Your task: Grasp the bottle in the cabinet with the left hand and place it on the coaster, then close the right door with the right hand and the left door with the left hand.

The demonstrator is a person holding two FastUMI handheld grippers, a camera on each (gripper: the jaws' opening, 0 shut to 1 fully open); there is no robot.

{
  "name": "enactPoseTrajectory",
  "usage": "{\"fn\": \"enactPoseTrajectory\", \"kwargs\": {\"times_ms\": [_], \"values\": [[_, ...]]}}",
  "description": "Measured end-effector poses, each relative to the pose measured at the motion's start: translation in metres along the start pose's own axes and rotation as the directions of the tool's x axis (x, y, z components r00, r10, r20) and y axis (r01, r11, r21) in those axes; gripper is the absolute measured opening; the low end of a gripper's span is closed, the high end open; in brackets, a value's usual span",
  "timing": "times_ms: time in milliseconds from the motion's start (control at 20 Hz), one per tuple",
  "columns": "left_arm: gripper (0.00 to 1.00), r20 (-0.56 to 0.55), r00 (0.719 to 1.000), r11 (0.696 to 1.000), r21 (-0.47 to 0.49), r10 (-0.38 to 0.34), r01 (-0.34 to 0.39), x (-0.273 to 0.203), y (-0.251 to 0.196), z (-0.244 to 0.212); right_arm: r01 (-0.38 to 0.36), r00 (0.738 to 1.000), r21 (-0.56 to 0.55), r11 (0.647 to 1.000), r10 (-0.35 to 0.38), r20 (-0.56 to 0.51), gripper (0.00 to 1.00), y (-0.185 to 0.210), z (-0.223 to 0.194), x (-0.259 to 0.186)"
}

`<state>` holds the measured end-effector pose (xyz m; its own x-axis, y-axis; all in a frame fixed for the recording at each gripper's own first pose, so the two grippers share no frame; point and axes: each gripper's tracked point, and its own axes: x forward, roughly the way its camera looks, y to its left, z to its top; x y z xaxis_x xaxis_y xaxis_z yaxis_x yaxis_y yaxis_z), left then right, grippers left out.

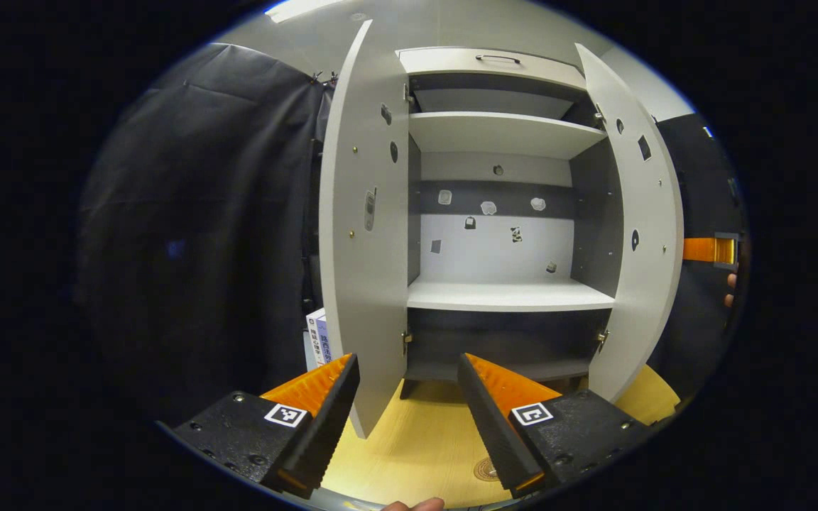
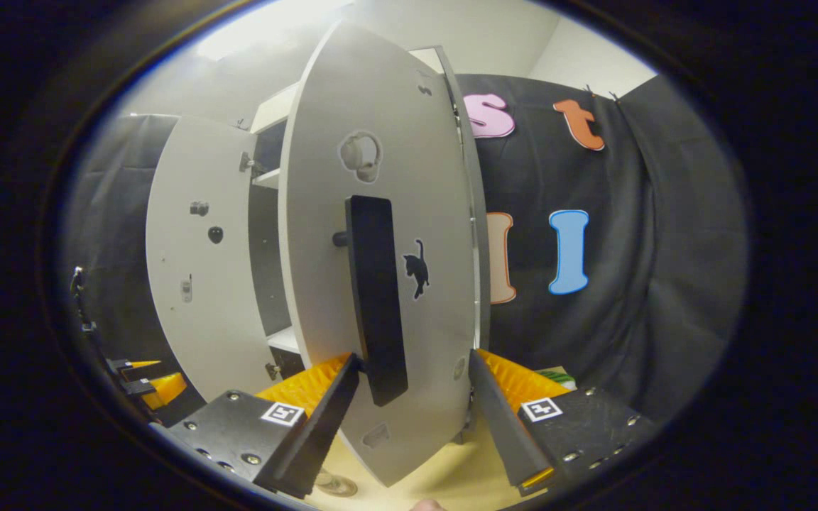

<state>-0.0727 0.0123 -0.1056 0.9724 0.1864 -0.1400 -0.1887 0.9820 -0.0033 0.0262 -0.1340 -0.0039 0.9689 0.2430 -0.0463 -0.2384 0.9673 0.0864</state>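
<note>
Right hand-held gripper [image 2: 412,387] spread wide at the right door [image 2: 380,234] handle [image 2: 377,298]; left hand-held gripper [image 1: 409,397] spread, empty — a glancing push risks door rebound.

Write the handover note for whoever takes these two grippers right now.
Left gripper: open, holding nothing, facing the open cabinet, close to the left door.
Right gripper: open, at the outer face of the right door, fingers either side of its black handle, not clamped.
Coaster: seems to be the round mat on the table, partly behind a finger. I cannot confirm the bottle from here, so check it.
Done: neither door is closed.
Left: right door with the right gripper, then left door with the left.
</note>
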Motion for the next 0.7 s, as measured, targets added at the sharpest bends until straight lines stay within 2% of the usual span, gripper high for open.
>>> {"fn": "enactPoseTrajectory", "kwargs": {"times_ms": [200, 350, 700], "values": [[0.89, 0.028, 0.998, 0.999, -0.001, 0.05, -0.05, -0.003, 0.027, 0.01, -0.025, 1.0, -0.019, 1.0, 0.025, 0.005, 0.98, 0.008, -0.002, 0.016], [0.89, 0.03, 0.996, 0.996, -0.01, 0.084, -0.084, -0.002, 0.046, 0.016, -0.034, 0.999, -0.04, 0.999, 0.034, 0.019, 0.98, 0.04, -0.001, 0.038], [0.89, 0.045, 0.987, 0.988, -0.015, 0.153, -0.152, -0.006, 0.092, 0.034, -0.032, 0.999, -0.046, 0.998, 0.032, 0.019, 0.98, 0.078, -0.006, 0.096]]}}
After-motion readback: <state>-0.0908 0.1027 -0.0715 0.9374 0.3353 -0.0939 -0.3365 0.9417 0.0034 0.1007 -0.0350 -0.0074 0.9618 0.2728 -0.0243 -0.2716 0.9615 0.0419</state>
